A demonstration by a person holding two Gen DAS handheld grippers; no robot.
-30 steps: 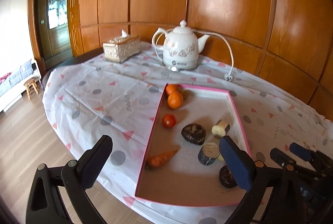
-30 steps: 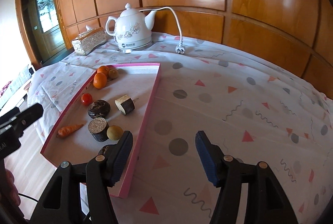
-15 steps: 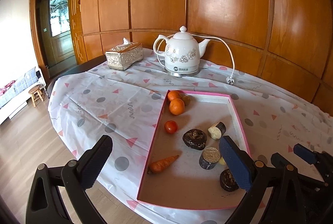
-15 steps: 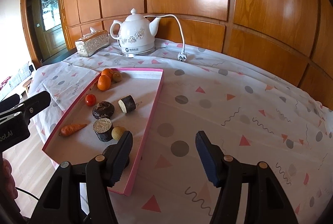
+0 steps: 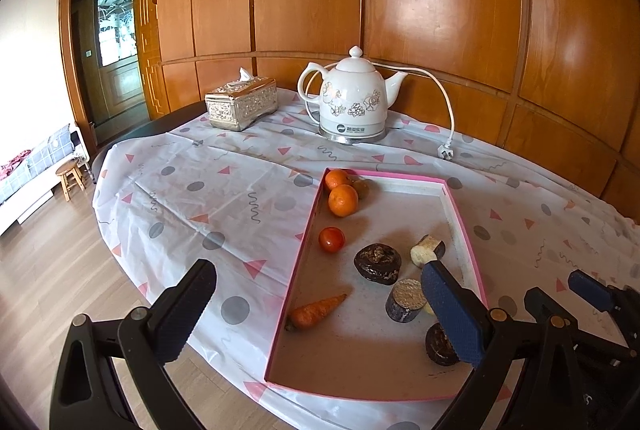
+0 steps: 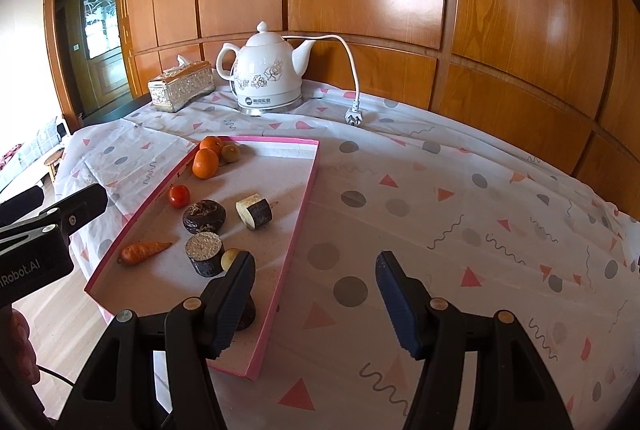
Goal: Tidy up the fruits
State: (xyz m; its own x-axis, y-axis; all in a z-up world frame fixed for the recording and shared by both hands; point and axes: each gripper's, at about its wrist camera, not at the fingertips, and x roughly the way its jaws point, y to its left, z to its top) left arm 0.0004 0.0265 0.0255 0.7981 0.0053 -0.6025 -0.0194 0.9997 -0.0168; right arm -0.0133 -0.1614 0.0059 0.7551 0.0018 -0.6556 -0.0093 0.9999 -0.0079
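A pink-rimmed tray (image 5: 301, 270) (image 6: 305, 198) lies on the spotted tablecloth. It holds two oranges (image 5: 343, 200) (image 6: 205, 163), a small tomato (image 5: 331, 239) (image 6: 179, 196), a carrot (image 5: 316, 312) (image 6: 144, 252), a cut eggplant piece (image 5: 427, 250) (image 6: 254, 211) and several dark round pieces (image 5: 377, 263) (image 6: 204, 216). My left gripper (image 5: 320, 314) hovers open at the tray's near end, touching nothing. My right gripper (image 6: 318, 302) is open above the tray's right rim and the cloth, empty. Its left finger hides part of one dark piece.
A white electric kettle (image 5: 352, 106) (image 6: 266, 70) with a loose cord and plug (image 6: 354, 116) stands at the back by a silver tissue box (image 5: 242, 104). Wood panelling runs behind the table. Floor, a stool (image 5: 71, 176) and a doorway lie to the left.
Both views have shifted only slightly. Nothing on the tray has moved, and both grippers stay open as before.
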